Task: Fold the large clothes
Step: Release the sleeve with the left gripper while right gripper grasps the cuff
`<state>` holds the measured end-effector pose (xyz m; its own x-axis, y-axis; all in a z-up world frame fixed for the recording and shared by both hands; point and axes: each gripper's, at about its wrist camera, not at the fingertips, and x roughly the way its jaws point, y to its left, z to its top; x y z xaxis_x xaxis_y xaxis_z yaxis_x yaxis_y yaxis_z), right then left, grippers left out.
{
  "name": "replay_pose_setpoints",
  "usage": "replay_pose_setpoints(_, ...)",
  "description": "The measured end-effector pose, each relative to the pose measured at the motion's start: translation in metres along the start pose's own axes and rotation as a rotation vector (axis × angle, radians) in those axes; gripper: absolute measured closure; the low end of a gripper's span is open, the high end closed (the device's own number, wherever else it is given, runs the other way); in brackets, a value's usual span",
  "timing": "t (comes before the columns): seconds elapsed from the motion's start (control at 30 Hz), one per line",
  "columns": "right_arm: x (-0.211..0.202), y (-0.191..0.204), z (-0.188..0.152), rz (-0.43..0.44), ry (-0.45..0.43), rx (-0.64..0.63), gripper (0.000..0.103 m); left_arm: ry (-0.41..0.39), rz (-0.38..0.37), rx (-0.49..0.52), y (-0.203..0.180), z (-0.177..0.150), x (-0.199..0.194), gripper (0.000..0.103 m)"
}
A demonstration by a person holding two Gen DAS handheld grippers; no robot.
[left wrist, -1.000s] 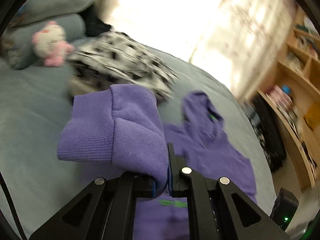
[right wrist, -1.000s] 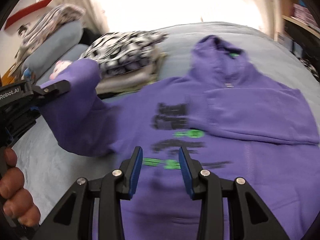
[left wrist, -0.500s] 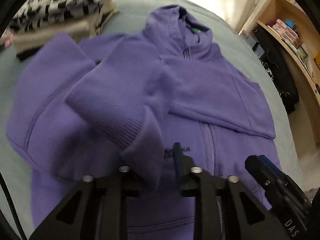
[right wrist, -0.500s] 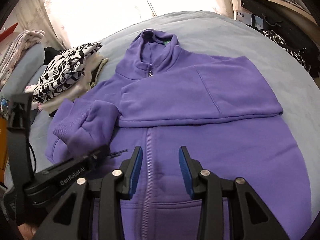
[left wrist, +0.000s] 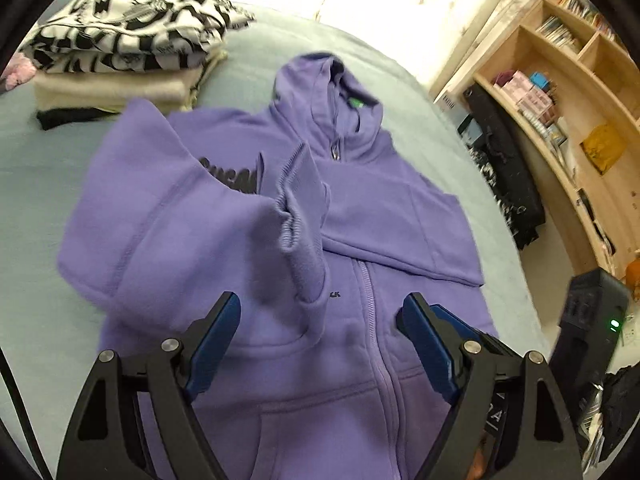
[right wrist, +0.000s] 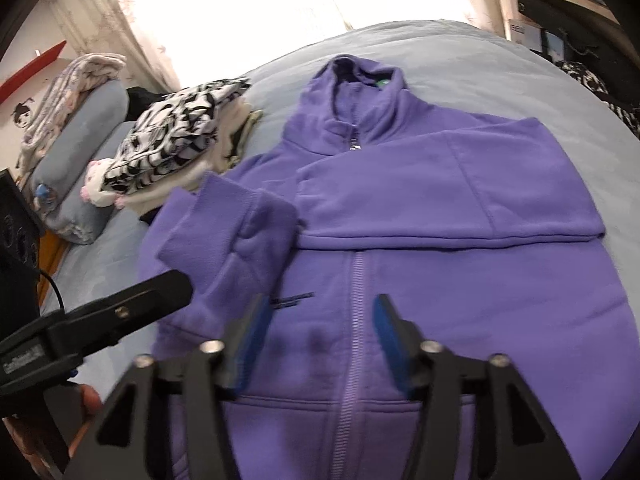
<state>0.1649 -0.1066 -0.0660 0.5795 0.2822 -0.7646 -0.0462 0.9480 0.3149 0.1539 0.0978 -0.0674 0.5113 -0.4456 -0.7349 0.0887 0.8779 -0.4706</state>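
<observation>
Hoodie [left wrist: 392,240]: flat on bed [left wrist: 36,184], zip up, both sleeves folded over chest.
L claw [left wrist: 318,334]: wide, empty, just above cuff [left wrist: 298,216].
R claw [right wrist: 316,332]: wide, empty, over zip [right wrist: 352,320].
Stack [left wrist: 124,40]: folded clothes, near hoodie's shoulder.

A bed [right wrist: 500,68] covered in grey-blue bedding fills the scene. At its far side, strong daylight is let through pale curtains [right wrist: 132,36]. Wooden shelves [left wrist: 576,92] packed with books and boxes are seen on the right. Grey pillows [right wrist: 80,140] are piled at the far left, near a stack of folded clothes [left wrist: 132,40].
</observation>
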Motion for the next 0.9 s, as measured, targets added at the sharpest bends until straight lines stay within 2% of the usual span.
replay_pose_setpoints(0.1,-0.004,0.015,-0.001,0.019,-0.017,-0.052,0.037,-0.031,0.011,-0.023,0.011,-0.005,-0.020,0.021)
replay_pose_setpoints(0.33,0.008,0.055,0.000,0.015,0.017,-0.179,0.037,-0.080,0.119,-0.070,0.044,-0.008,-0.043,0.021)
replay_pose_setpoints(0.47,0.027,0.078,0.000,-0.031,0.036,-0.277,0.037,-0.092,0.173,-0.100,0.066,-0.005,-0.048,0.021)
replay_pose_setpoints(0.57,0.049,0.091,0.003,-0.119,0.042,-0.344,0.037,-0.101,0.202,-0.129,0.082,-0.002,-0.050,0.021)
replay_pose_setpoints(0.6,0.056,0.095,0.004,-0.174,0.035,-0.375,0.037,-0.102,0.210,-0.134,0.086,-0.002,-0.050,0.021)
replay_pose_setpoints(0.63,0.059,0.097,0.006,-0.202,0.020,-0.399,0.044,-0.106,0.219,-0.142,0.091,-0.001,-0.051,0.021)
replay_pose_setpoints(0.67,0.061,0.100,0.008,-0.228,0.004,-0.422,0.071,-0.108,0.223,-0.147,0.094,0.000,-0.050,0.021)
replay_pose_setpoints(0.7,0.064,0.103,0.011,-0.246,-0.005,-0.455,0.090,-0.110,0.226,-0.153,0.097,0.001,-0.051,0.021)
replay_pose_setpoints(0.77,0.061,0.107,0.021,-0.257,-0.038,-0.484,0.092,-0.119,0.231,-0.164,0.102,0.001,-0.052,0.021)
replay_pose_setpoints(0.9,0.011,0.104,0.059,-0.130,-0.218,-0.477,0.092,-0.124,0.219,-0.176,0.105,0.002,-0.050,0.021)
